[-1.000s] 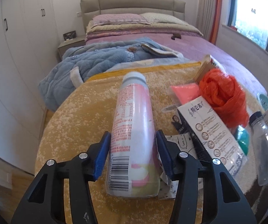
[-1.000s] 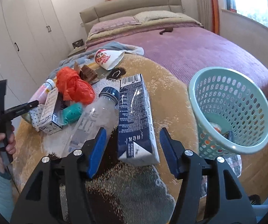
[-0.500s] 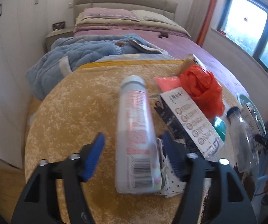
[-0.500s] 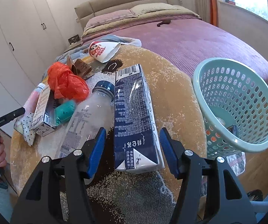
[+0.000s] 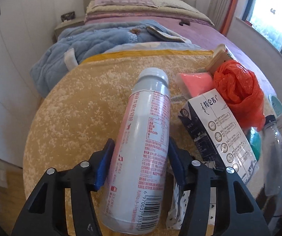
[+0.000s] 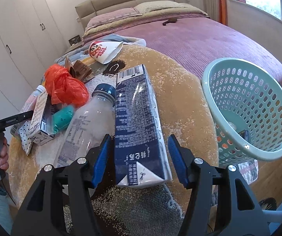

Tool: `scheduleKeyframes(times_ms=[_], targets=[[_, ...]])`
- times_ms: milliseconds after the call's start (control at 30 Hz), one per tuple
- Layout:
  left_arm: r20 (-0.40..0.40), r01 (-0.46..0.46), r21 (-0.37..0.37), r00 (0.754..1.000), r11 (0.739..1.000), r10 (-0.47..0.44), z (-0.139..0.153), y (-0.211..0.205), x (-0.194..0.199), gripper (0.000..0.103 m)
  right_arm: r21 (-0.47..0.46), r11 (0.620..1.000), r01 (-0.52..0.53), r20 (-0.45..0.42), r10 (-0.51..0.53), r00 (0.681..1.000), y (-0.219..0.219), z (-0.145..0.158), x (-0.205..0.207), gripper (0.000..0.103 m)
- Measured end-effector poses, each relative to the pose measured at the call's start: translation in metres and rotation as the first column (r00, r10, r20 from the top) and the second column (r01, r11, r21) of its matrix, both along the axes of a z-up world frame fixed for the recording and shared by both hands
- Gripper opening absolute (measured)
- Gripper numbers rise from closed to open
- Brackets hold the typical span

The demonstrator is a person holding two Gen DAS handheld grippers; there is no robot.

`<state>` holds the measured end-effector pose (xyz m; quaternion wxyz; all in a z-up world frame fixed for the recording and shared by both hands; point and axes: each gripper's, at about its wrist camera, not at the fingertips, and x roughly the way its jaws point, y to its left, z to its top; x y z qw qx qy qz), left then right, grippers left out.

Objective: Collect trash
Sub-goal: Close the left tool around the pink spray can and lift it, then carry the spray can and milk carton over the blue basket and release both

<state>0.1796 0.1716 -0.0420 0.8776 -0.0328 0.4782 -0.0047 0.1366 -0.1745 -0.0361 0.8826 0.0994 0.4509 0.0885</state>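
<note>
The left tool (image 5: 140, 160) now brackets the pink-labelled drink bottle (image 5: 144, 153), which lies lengthwise between its blue pads, cap pointing away. Half a second ago the pads stood clearly wide of the bottle; now the jaws are closing and both pads sit against its sides, so the pick-up looks nearly made, though the bottle's base is not yet clearly off the surface (image 5: 78, 106). Compared with a second ago, the bottle has rolled, showing its printed text and barcode instead of the pink picture panel, and it leans slightly right of the tool's axis.

The right tool (image 6: 139, 155) has barely shifted. Its jaws stand open around the dark blue milk carton (image 6: 139, 122), with a visible gap on the right pad's side, so nothing is gripped there. A clear plastic bottle (image 6: 86, 123) lies just left of that tool, touching the carton. The mint-green basket (image 6: 215, 102), the likely destination, stands off to the tool's right with some items already inside. To the left, the orange bag (image 6: 64, 86) and a second carton (image 6: 40, 118) await collection.
</note>
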Motion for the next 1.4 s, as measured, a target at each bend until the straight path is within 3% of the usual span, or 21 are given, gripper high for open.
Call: scheduleKeyframes(times_ms=[67,100,133,267,433,733,900,1133,1267,1400], targets=[[0.032,-0.008,0.004,0.999,1.0,0.008,0.006,0.0,-0.007,0.049,-0.006,1.0,-0.001,0.01,0.001,1.0,-0.002,0.001,0.0,0.046],[0.055,-0.01,-0.005,0.998,1.0,0.01,0.012,0.0,-0.012,0.048,-0.003,1.0,-0.01,0.01,0.01,1.0,-0.003,0.002,0.0,0.036],[0.074,-0.013,-0.015,0.997,1.0,0.014,0.018,0.001,-0.016,0.048,0.001,1.0,-0.013,0.013,0.013,1.0,-0.004,0.002,0.001,0.035],[0.16,-0.021,-0.068,0.987,0.997,0.032,0.051,0.006,-0.034,0.047,0.017,1.0,-0.001,0.034,0.0,0.999,-0.009,0.006,-0.002,0.034],[0.269,0.033,-0.094,0.963,0.995,-0.007,0.092,-0.01,-0.054,0.047,0.045,0.999,0.019,0.088,-0.023,0.996,-0.022,0.024,-0.01,0.034],[0.39,0.208,-0.125,0.909,0.97,-0.145,0.14,-0.09,-0.076,0.047,0.05,0.994,0.097,0.203,-0.106,0.974,-0.064,0.066,-0.028,0.034],[0.443,0.326,-0.132,0.864,0.936,-0.238,0.16,-0.15,-0.079,0.047,0.062,0.983,0.174,0.254,-0.184,0.95,-0.103,0.084,-0.037,0.034],[0.459,0.449,-0.144,0.82,0.882,-0.343,0.166,-0.246,-0.065,0.047,0.125,0.951,0.284,0.26,-0.307,0.915,-0.166,0.088,-0.036,0.034],[0.433,0.49,-0.148,0.813,0.859,-0.389,0.152,-0.297,-0.053,0.047,0.159,0.925,0.344,0.224,-0.373,0.9,-0.202,0.076,-0.028,0.034],[0.376,0.506,-0.151,0.824,0.849,-0.424,0.122,-0.35,-0.034,0.047,0.177,0.904,0.39,0.176,-0.419,0.891,-0.225,0.057,-0.02,0.034]])
